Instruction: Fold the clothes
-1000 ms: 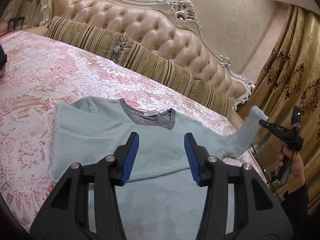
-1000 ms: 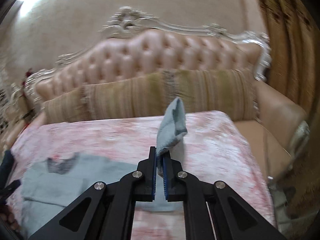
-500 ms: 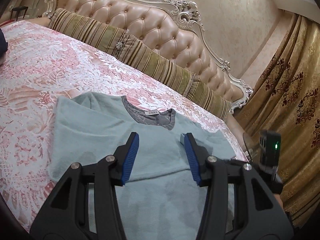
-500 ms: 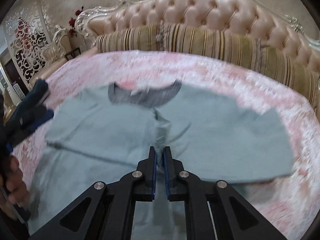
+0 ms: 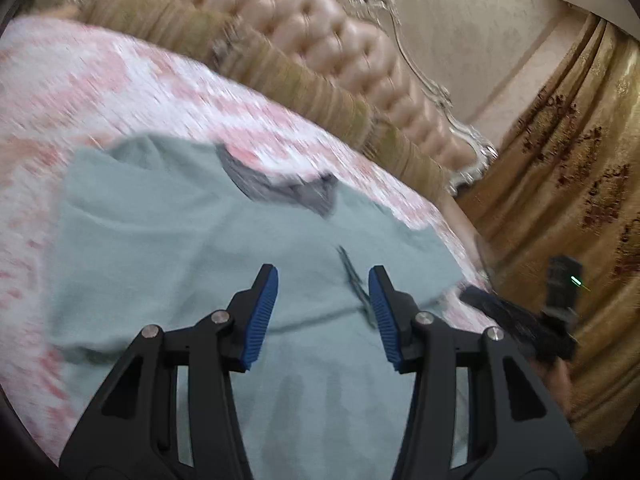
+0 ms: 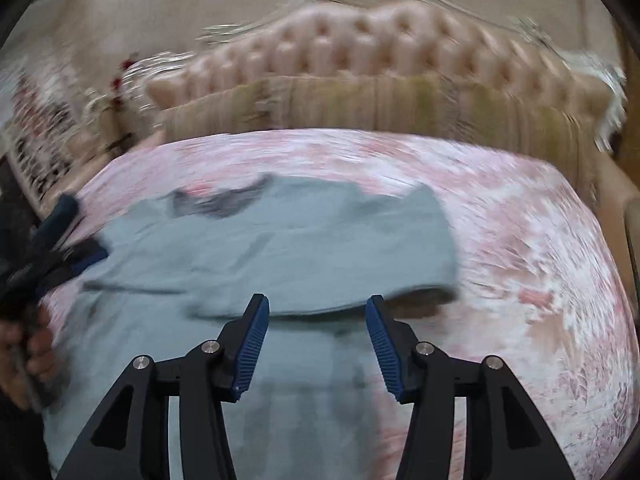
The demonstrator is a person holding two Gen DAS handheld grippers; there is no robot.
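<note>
The left gripper (image 5: 323, 276) is a matte black plastic frame with two angled arms, each with long cut-out windows. The fingers carry ribbed blue rubber pads (image 5: 262, 312) on the inner faces. Round silver screw heads (image 5: 219, 316) sit at the joints of each arm. The right gripper (image 6: 317, 304) has the same black frame, the same ribbed blue pads (image 6: 379, 336) and the same silver screws (image 6: 424, 347). In the left wrist view, a small black camera block (image 5: 562, 284) with a green light is on top of the right gripper.
</note>
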